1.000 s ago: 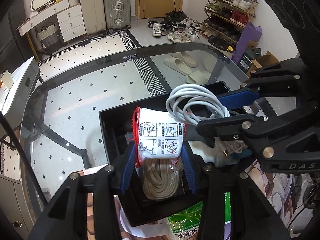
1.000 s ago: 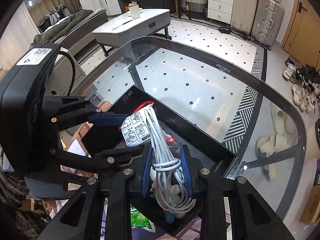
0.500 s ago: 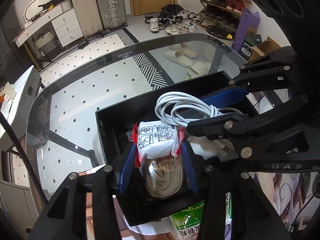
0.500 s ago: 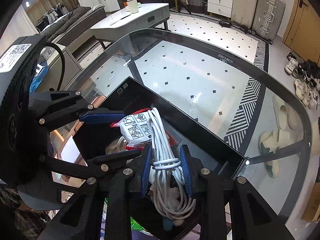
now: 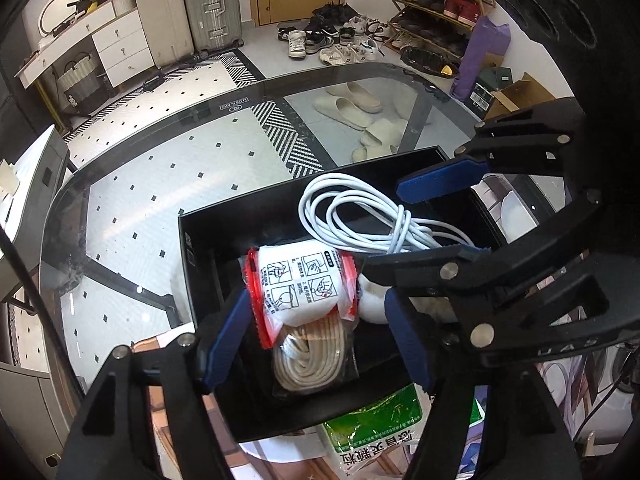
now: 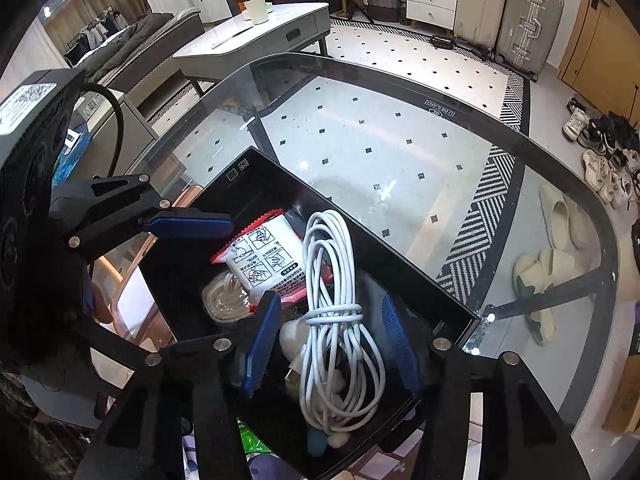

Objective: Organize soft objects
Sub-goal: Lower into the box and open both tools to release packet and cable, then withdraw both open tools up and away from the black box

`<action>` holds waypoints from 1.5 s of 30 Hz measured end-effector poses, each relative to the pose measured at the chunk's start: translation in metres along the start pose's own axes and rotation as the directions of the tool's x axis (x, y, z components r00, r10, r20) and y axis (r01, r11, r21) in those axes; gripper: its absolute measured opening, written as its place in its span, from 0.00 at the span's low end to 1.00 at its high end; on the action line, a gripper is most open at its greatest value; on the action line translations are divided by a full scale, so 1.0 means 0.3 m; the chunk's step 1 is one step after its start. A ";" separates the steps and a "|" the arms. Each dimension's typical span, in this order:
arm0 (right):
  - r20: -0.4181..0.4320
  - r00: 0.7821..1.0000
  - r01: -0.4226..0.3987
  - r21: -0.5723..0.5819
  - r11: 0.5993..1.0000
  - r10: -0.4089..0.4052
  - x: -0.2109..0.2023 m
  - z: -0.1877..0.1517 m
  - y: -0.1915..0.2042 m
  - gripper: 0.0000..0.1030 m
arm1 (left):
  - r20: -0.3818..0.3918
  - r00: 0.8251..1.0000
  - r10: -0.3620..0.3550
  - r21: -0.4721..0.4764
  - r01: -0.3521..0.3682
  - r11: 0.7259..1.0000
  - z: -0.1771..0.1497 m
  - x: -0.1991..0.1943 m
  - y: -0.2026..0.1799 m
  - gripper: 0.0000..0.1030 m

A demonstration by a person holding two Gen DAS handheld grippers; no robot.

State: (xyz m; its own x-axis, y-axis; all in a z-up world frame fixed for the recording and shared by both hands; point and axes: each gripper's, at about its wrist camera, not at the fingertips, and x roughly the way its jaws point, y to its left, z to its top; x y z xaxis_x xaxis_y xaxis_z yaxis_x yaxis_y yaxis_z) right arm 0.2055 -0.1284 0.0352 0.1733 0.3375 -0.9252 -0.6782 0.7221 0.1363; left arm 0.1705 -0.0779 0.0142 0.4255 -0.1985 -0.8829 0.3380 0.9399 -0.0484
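Observation:
A black open box (image 5: 208, 240) (image 6: 400, 264) stands on the glass table. In it lie a white packet with red edges (image 5: 300, 284) (image 6: 264, 256), a bagged beige cord coil (image 5: 316, 356) (image 6: 224, 300) and a bundled white cable (image 5: 360, 216) (image 6: 336, 300). My left gripper (image 5: 316, 332) is open, its blue fingers on either side of the packet and apart from it. My right gripper (image 6: 328, 344) is open around the white cable, which rests in the box. Each gripper shows in the other's view, the right one (image 5: 440, 220) and the left one (image 6: 192, 224).
The glass table (image 5: 160, 168) (image 6: 400, 128) stretches beyond the box. A green printed bag (image 5: 376, 432) lies at the box's near edge. Under the glass are slippers (image 5: 352, 100). Suitcases (image 5: 208, 4), drawers and a shoe rack (image 5: 432, 4) stand along the walls.
Both grippers have opened: the left let go of the packet and the right let go of the white cable. Both items have dropped lower and now rest in the box.

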 end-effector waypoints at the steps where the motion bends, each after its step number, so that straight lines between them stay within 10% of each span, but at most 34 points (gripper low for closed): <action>1: 0.005 1.000 0.001 0.001 1.000 -0.001 -0.009 0.000 0.000 0.63 | 0.007 1.000 0.003 0.006 -0.003 1.000 -0.001 -0.006 -0.004 0.72; 14: 0.052 0.999 -0.007 0.010 1.000 0.006 -0.106 -0.035 0.024 0.92 | 0.067 0.997 0.046 0.017 -0.048 0.999 -0.035 -0.101 0.009 0.95; 45: 0.092 0.996 0.013 -0.032 0.999 -0.010 -0.268 -0.221 0.123 0.97 | 0.062 0.997 0.034 0.014 -0.035 0.999 -0.175 -0.198 0.004 1.00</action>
State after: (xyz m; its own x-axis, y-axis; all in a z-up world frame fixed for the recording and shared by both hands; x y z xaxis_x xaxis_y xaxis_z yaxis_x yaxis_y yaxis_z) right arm 0.1194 -0.1690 0.0912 0.2450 0.3844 -0.8900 -0.6985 0.7066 0.1129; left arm 0.1015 -0.0504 0.0421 0.4882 -0.1838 -0.8531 0.3347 0.9423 -0.0114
